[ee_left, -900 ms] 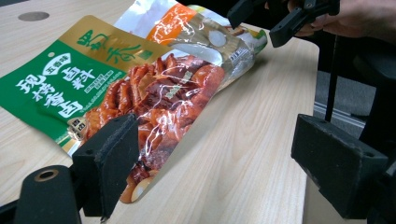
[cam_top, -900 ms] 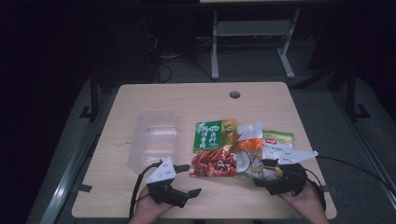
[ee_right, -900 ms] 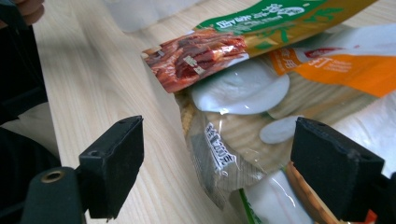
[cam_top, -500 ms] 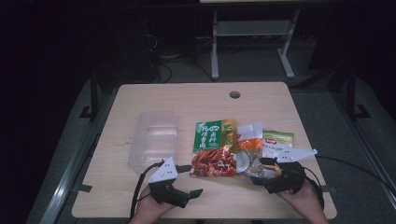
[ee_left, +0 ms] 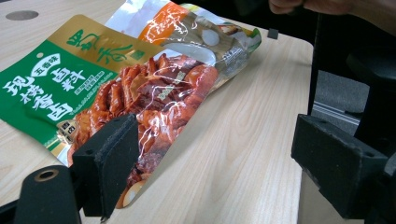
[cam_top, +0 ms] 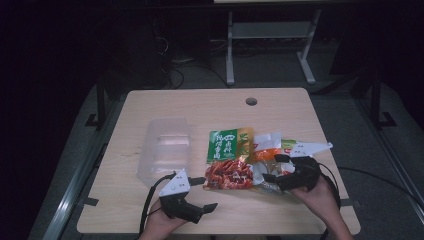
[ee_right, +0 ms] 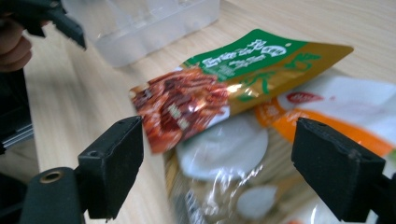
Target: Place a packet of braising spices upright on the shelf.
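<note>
both tools low and level, left tool (cam_top: 199, 193) and right tool (cam_top: 270, 168) agape

A pale wooden surface (cam_top: 200, 107) is sitting in a dim room; beyond it, perhaps a metal stand (cam_top: 270, 35) is standing on grey floor (cam_top: 280, 80).

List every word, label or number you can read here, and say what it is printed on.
"五香味" in a white oval on the green and red packet.
"卤料" in white beside it on the green field.
Large white characters lower left on that field: roughly "现......卤", the rest not sure.
Gold brand characters on its top band: stylised, not readable.
Red logo on the orange and white packet: blurred.
Small print on both: too small.
</note>
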Demonstrator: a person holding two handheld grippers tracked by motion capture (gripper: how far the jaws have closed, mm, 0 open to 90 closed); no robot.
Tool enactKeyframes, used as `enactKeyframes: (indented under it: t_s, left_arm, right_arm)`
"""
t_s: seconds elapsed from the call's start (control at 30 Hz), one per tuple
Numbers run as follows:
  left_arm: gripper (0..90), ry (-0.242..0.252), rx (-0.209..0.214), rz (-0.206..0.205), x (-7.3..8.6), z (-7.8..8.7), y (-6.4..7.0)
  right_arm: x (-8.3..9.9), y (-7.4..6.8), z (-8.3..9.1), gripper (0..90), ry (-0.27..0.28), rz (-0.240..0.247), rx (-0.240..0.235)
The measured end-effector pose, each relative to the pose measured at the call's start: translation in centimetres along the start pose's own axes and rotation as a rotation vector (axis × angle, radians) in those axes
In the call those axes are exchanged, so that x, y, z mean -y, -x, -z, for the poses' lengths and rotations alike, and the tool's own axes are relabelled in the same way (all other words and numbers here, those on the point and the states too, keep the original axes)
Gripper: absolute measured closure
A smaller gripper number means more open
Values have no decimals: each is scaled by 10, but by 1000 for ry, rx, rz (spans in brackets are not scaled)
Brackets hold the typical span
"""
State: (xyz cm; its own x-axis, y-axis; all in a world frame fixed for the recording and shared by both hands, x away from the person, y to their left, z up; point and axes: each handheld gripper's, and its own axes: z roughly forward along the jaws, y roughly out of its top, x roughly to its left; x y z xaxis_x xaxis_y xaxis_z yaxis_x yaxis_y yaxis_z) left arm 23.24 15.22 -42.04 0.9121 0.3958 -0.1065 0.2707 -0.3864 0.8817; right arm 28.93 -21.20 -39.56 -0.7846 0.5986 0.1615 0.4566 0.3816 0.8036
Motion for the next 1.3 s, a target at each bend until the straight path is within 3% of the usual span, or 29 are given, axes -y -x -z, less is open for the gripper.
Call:
enactKeyframes:
  t_s: [0.37, 0.77, 0.9, 1.0, 1.3]
  left_arm:
    - [150, 1, -3, 1, -2, -2, -2]
    - [150, 9, -3, 2, -4, -1, -4]
    - [150, 11, 0, 3, -5, -2, -4]
    - [150, 1, -7, -11, -6, -3, -4]
    - [150, 16, -6, 5, -6, -2, -5]
  right_arm:
    - [-38, 14, -38, 166, -90, -42, -12]
    - [-73, 47, -72, 216, -219, -104, 16]
    - [-77, 61, -80, 245, -248, -130, 17]
    - [-77, 70, -88, 260, -278, -177, 26]
    - [-69, 86, -105, 313, -334, -240, 49]
